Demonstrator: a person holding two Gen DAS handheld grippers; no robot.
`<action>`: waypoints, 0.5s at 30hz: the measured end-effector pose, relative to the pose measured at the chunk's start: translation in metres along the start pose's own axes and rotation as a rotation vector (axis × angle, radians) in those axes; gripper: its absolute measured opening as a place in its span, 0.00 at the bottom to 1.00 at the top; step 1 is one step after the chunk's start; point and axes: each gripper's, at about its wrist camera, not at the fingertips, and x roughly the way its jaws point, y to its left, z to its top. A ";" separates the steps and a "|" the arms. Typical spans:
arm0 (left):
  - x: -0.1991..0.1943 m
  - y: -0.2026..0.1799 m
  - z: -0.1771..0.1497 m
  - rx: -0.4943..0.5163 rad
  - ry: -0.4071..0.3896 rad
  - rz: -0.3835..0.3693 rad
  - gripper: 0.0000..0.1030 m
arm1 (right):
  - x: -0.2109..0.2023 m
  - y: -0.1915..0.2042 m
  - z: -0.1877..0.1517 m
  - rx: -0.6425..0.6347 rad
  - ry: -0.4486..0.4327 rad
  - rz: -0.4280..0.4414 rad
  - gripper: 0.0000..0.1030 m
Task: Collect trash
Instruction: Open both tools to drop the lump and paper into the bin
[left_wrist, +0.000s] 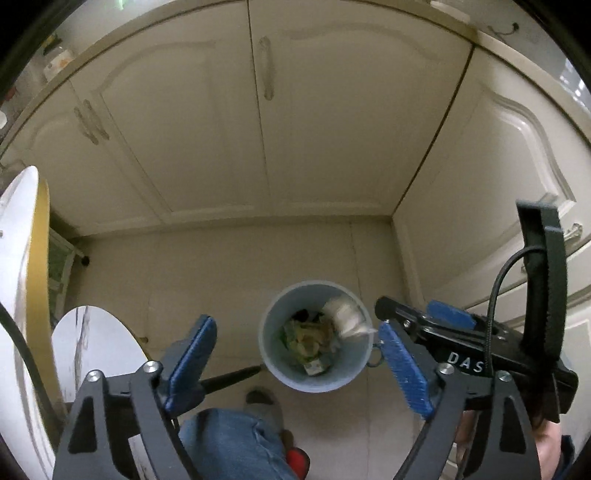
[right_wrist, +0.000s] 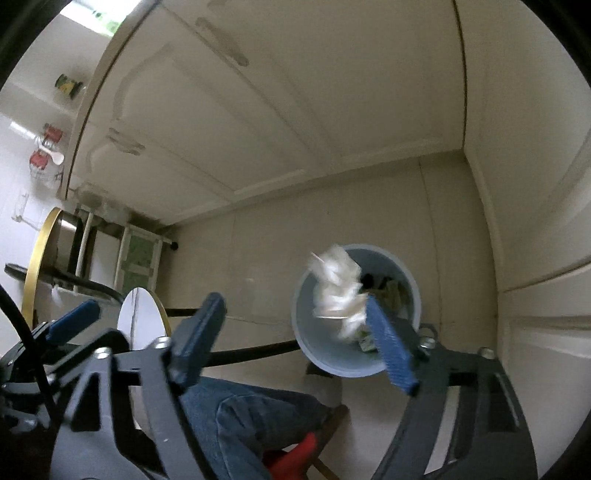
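A grey-blue bin (left_wrist: 314, 380) stands on the pale floor and holds crumpled wrappers and paper (left_wrist: 306, 339). A white crumpled tissue (right_wrist: 338, 291) hangs blurred over the bin's mouth, beside the right finger of my right gripper, with no pad pressed on it. The left wrist view shows the tissue (left_wrist: 347, 317) at the bin's right inner wall. My left gripper (left_wrist: 295, 328) is above the bin, blue pads wide apart and nothing between them. My right gripper (right_wrist: 293, 302) is also open, over the bin's near left rim.
Cream cabinet doors (left_wrist: 314, 129) close off the far side and the right. A white round table with a gold edge (left_wrist: 22, 277) and a smaller marbled round top (left_wrist: 96, 343) stand at the left. A person's jeans leg (left_wrist: 229, 443) and socked foot (left_wrist: 266, 406) are just below the bin.
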 end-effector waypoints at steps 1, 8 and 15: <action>-0.003 -0.001 -0.002 0.001 -0.003 0.006 0.85 | 0.000 -0.003 -0.001 0.017 -0.001 -0.002 0.89; -0.036 -0.011 -0.028 0.015 -0.065 -0.007 0.86 | -0.018 -0.017 -0.005 0.093 -0.039 -0.032 1.00; -0.099 -0.002 -0.044 0.008 -0.212 -0.023 0.89 | -0.066 0.006 -0.007 0.054 -0.110 -0.078 1.00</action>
